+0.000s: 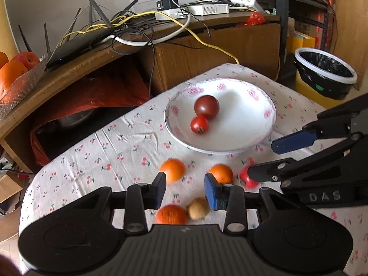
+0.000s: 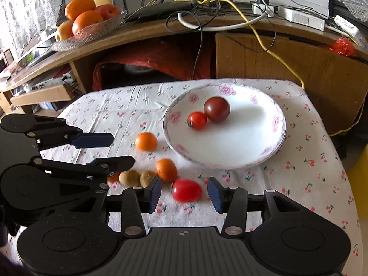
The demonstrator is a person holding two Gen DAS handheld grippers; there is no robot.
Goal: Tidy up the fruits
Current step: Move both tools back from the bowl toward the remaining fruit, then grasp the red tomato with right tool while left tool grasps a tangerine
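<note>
A white floral plate (image 1: 241, 128) (image 2: 234, 145) on the cherry-print cloth holds a dark tomato (image 1: 206, 107) (image 2: 216, 112) and a small red tomato (image 1: 199, 125) (image 2: 197, 120). Loose on the cloth lie oranges (image 1: 173, 169) (image 1: 221, 173) (image 1: 172, 215) (image 2: 145, 141) (image 2: 166, 169), brown kiwis (image 1: 197, 208) (image 2: 130, 177) (image 2: 147, 177) and a red tomato (image 2: 186, 190) (image 1: 245, 179). My right gripper (image 2: 185, 194) (image 1: 273, 158) is open, and the red tomato lies between its fingers, touching neither. My left gripper (image 1: 185, 191) (image 2: 123, 149) hangs open and empty above the oranges and kiwis.
A wooden desk (image 2: 276, 53) stands behind the table with a router, cables and a glass dish of oranges and apples (image 2: 85, 20). A black-lined bin (image 1: 326, 73) sits off the table's far right. The cloth's edges drop off left and right.
</note>
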